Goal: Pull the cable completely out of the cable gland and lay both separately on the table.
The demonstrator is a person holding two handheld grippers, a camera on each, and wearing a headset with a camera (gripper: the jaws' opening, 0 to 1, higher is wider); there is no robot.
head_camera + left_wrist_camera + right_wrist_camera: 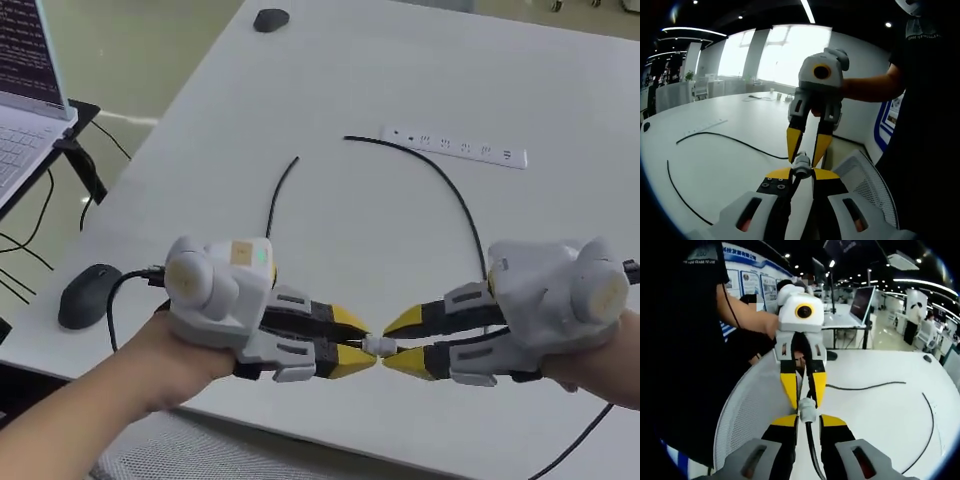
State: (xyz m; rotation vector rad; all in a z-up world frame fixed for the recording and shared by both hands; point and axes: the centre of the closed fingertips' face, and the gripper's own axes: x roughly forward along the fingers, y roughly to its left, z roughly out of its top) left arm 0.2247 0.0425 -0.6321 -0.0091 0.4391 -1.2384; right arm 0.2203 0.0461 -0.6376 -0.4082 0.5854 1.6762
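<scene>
Hanging above the near edge of the surface (350, 80), the white cable gland (377, 347) sits between two claws that meet tip to tip. The black cable (455, 200) appears threaded through it, with loose lengths curving away across the surface on the left and the right. I judge the pull not yet done: extraction and both lay-downs remain. The left claw (361, 340) is closed down on the gland. The right claw (395, 344) is narrowed at the gland's other end; whether it pinches gland or cable, I cannot tell. Both gripper bodies hide the cable's run beneath them.
</scene>
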